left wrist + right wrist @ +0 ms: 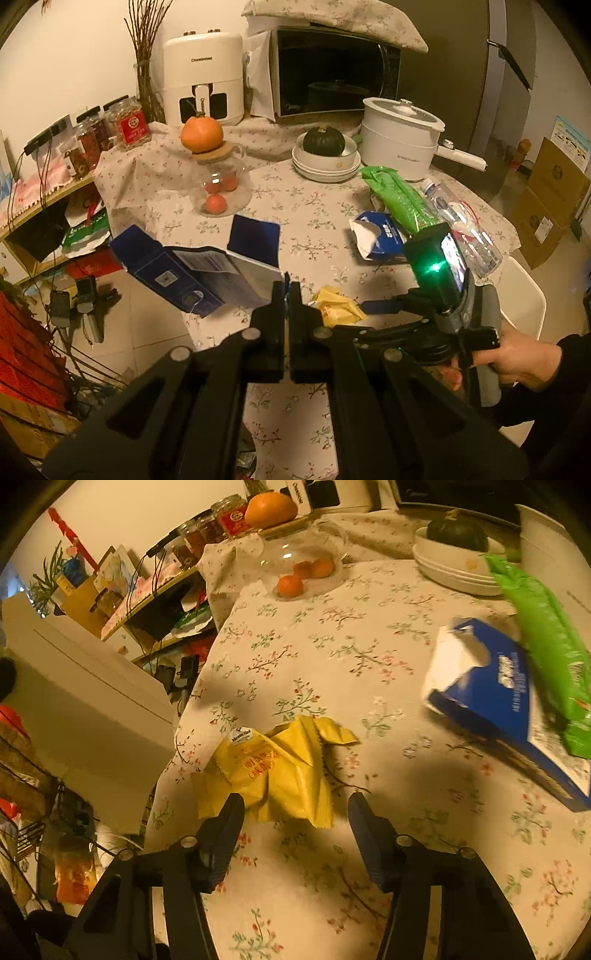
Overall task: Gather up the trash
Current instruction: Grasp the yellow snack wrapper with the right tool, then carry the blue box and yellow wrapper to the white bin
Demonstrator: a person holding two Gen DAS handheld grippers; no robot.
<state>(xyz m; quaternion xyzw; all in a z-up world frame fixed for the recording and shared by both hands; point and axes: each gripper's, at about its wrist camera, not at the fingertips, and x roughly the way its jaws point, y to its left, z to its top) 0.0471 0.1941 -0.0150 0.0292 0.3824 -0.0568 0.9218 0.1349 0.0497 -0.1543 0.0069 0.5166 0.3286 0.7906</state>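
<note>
My left gripper [287,295] is shut on the edge of an opened blue and white carton [192,269], holding it up over the table's left edge. A crumpled yellow wrapper [280,764] lies on the floral tablecloth [332,646]. My right gripper [295,808] hangs just above it, pointing down. Its jaws are open, the fingers stand either side of the wrapper's near edge, and nothing is gripped. The left wrist view shows the wrapper [340,306] just right of my shut fingers.
A torn blue packet [487,701], a green bag [546,646] and a clear plastic bottle [465,225] lie at the right. Farther back are a glass jar of oranges [218,184], stacked bowls with a squash [325,158] and a white pot [402,136]. A person's hand [517,362] holds the right gripper.
</note>
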